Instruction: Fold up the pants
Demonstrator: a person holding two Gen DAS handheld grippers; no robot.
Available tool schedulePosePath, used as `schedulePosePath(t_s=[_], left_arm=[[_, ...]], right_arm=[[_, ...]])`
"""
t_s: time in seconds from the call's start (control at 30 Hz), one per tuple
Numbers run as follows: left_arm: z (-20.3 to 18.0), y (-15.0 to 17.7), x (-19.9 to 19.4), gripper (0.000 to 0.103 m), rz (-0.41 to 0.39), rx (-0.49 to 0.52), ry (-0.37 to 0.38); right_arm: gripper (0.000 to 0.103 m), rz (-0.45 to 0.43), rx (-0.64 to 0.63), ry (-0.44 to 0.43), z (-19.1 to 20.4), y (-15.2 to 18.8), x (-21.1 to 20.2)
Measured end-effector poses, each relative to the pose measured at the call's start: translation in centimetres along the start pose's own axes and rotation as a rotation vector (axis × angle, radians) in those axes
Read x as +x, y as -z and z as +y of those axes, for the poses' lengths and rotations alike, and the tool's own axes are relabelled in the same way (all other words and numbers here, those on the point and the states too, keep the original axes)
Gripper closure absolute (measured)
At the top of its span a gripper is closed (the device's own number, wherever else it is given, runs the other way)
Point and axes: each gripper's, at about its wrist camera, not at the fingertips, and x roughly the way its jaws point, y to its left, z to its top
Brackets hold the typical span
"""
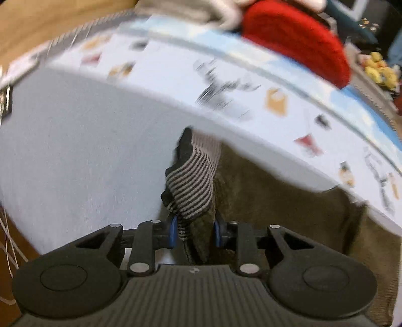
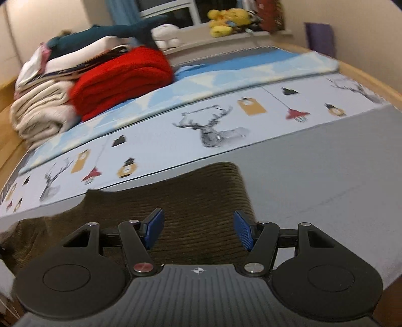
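Bedroom bed bears olive pants; left gripper fingers pinch them, right gripper fingers gape empty.

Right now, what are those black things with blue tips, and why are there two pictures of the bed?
They are two grabbing tools that a person holds, one in each hand. Each has a small camera looking along its fingers, so you get one picture per tool. In the left tool's picture, the left gripper pinches the brown pants at a part with striped lining. In the right tool's picture, the right gripper is open above the pants, holding nothing. The pants lie on a grey sheet. Further back are a red blanket and yellow plush toys.
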Motion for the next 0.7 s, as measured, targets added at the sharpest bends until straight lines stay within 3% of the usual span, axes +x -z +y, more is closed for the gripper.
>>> schedulePosePath(t_s=[0.07, 0.17, 0.33, 0.4, 0.47, 0.53, 0.57, 0.67, 0.7], left_arm=[[-3.8, -0.4, -3.1, 0.075, -0.073, 0.063, 0.03], [-12.5, 0.7, -7.9, 0.076, -0.197, 0.222, 0.094], [-29.8, 8.0, -15.6, 0.076, -0.353, 0.542, 0.279], [-35.8, 12.6, -15.8, 0.071, -0.326, 0.664, 0.343], [-40.8, 18.2, -13.1, 0.051, -0.216, 0.823, 0.415], [-42.5, 21.8, -10.9, 0.05, -0.042, 0.898, 0.473], [-42.1, 22.4, -10.6, 0.05, -0.004, 0.869, 0.492], [-37.9, 21.4, -11.1, 0.047, -0.005, 0.729, 0.563], [-36.1, 20.8, -11.1, 0.047, -0.02, 0.715, 0.541]], right_arm=[[0.04, -0.015, 0.01, -0.007, -0.9, -0.3, -0.3], [0.04, -0.045, 0.001, 0.013, -2.4, -0.6, -0.9], [0.041, -0.078, 0.129, 0.054, -6.8, -1.3, -1.5], [0.041, -0.099, 0.209, 0.071, -8.8, -1.4, -1.9], [0.041, -0.131, 0.297, 0.083, -10.9, -1.4, -2.6], [0.04, -0.161, 0.385, 0.081, -12.7, -1.3, -3.1], [0.04, -0.167, 0.425, 0.072, -13.5, -1.1, -3.4], [0.04, -0.136, 0.462, 0.01, -14.3, -0.5, -3.3], [0.039, -0.111, 0.445, -0.02, -14.0, -0.4, -3.1]])
